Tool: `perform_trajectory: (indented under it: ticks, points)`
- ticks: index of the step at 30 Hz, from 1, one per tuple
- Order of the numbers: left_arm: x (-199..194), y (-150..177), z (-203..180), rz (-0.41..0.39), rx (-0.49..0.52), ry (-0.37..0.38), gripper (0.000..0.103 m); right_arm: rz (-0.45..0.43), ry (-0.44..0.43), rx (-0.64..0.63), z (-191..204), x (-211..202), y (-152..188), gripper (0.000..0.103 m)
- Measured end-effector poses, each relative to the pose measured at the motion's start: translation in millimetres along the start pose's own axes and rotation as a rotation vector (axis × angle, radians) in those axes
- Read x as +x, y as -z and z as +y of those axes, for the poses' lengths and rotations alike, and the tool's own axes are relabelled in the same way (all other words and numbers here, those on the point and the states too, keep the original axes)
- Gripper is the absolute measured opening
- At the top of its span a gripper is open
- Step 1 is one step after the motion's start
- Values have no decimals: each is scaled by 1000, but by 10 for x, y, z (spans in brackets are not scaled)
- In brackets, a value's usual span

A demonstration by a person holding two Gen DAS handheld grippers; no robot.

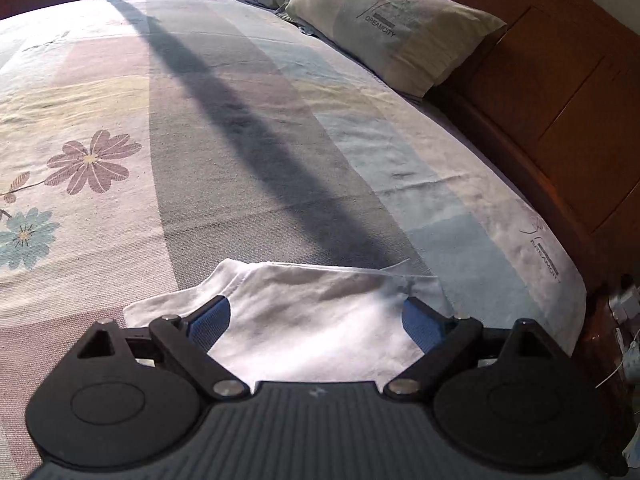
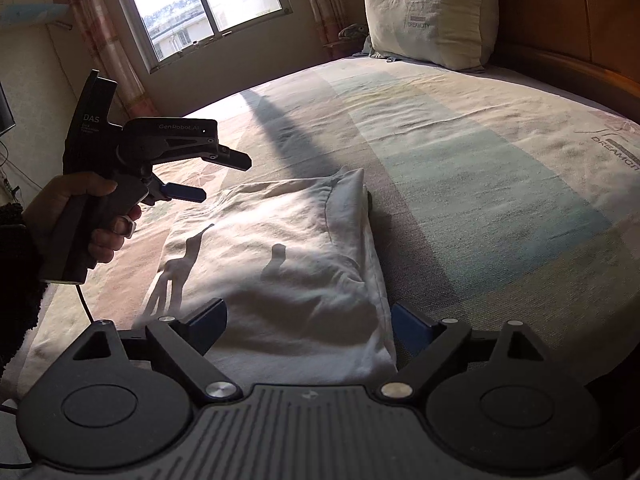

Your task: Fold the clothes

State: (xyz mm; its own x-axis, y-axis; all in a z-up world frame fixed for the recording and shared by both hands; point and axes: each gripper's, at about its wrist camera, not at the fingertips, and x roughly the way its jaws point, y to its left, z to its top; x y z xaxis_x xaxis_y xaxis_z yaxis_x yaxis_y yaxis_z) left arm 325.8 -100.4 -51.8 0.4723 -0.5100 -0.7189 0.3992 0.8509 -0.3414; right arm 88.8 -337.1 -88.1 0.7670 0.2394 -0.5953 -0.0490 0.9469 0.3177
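Both grippers, left gripper (image 1: pixel 316 312) and right gripper (image 2: pixel 308 320), stand spread over the folded white shirt (image 2: pixel 288 264), gripping nothing. It looks finished, though its near edge is hidden. Lift clear without snagging

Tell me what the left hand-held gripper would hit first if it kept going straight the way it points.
Most likely the white garment. The left hand-held gripper tilts downward with its jaws open, and the folded cloth fills the gap between its fingers. Depth is unclear, so it might pass the garment's far edge and meet the bedsheet instead.
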Motion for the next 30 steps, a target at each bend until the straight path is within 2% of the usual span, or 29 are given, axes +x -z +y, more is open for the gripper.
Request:
perform_trajectory:
  ticks: [4, 7, 9, 13, 15, 17, 21, 25, 28, 30]
  points:
    - [-264, 439, -56, 61, -11, 68, 93, 8, -13, -13, 50, 48, 2, 93]
    - [-306, 821, -23, 119, -104, 117, 94, 16, -16, -20, 87, 59, 7, 93]
    - [-298, 995, 2, 119, -145, 127, 94, 21, -18, -24, 112, 66, 11, 93]
    - [-547, 1003, -50, 69, -171, 114, 94, -5, -21, -36, 154, -66, -4, 93]
    - [-666, 984, -102, 56, -145, 112, 94, -9, -46, -53, 213, -115, -8, 94]
    - [-748, 996, -141, 51, -126, 67, 94, -3, -89, -76, 304, -121, 1, 94]
    - [-891, 1009, -137, 40, -90, -100, 94, 69, -210, -202, 629, 3, 44, 95]
    - [-1061, 1037, -82, 26, -64, -232, 94, 136, -345, -319, 1026, 189, 111, 95]
    - [-1216, 1085, 19, 3, -89, -251, 94, 207, -468, -309, 1193, 354, 196, 95]
    - [-1315, 1122, 97, -15, -122, -243, 94, 282, -494, -275, 1230, 490, 307, 95]
